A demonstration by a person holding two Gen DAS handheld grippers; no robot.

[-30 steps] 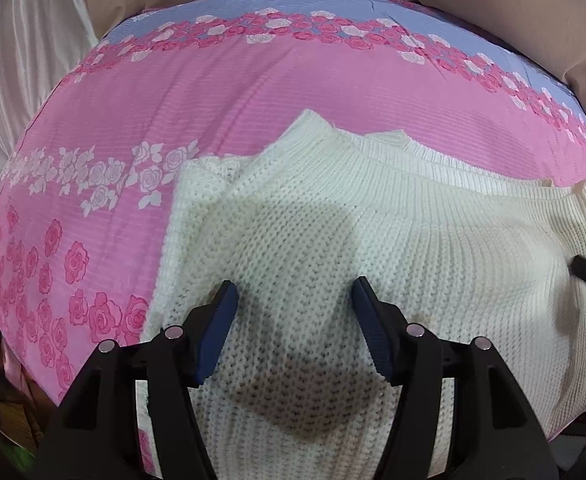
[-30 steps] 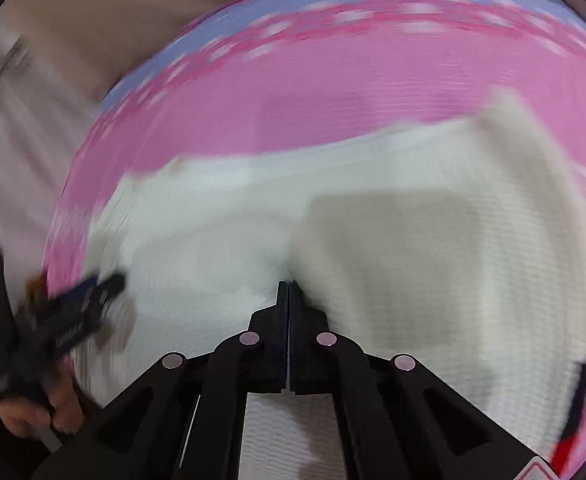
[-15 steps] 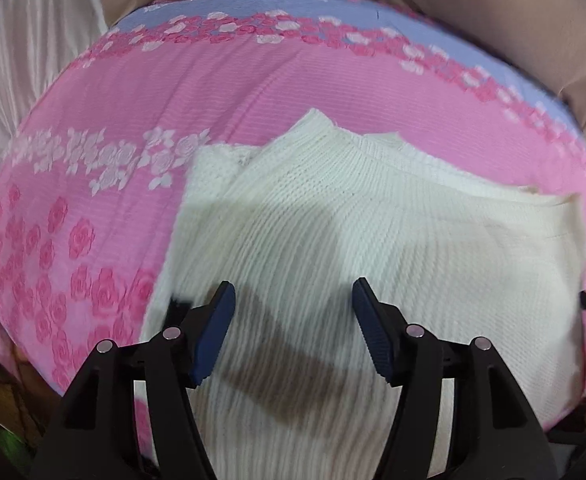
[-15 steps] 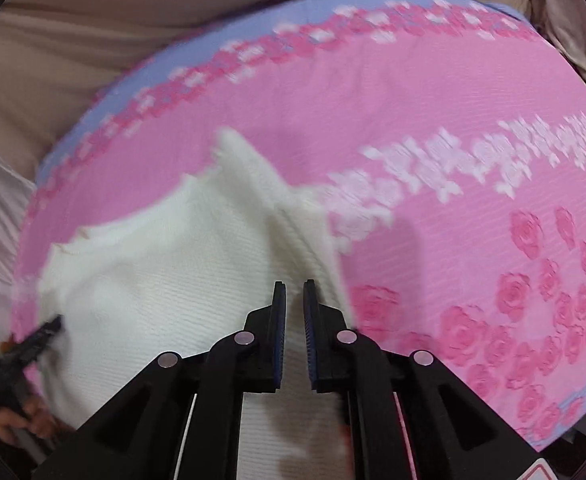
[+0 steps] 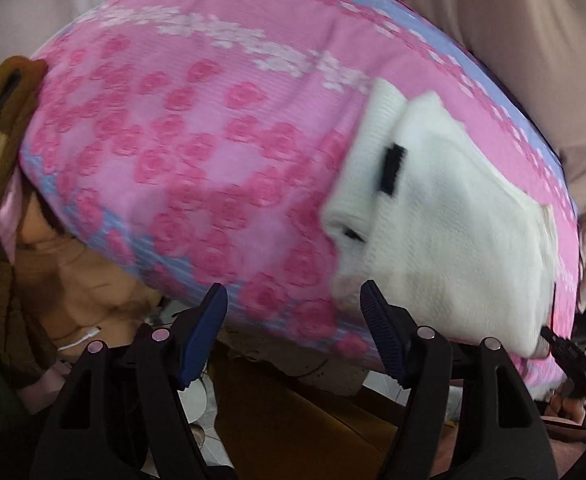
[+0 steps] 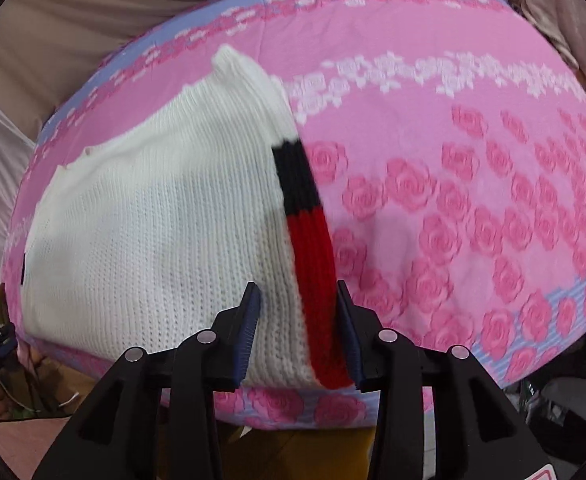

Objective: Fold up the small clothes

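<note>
The white sweater (image 6: 153, 232) is lying folded on the pink bedsheet (image 6: 453, 168), looking mostly done. Left gripper (image 5: 293, 334) and right gripper (image 6: 298, 336) are both hanging spread, gripping nothing.

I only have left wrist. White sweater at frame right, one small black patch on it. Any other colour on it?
Observer: Yes. Right wrist shows a black-and-red stripe down the sweater's right edge.
Operator: Right gripper holding it?
Observer: No. The right gripper is open, jaws either side of the stripe's red end.
Operator: Left one?
Observer: The left gripper is open, empty, at the near edge of the bedsheet.
</note>
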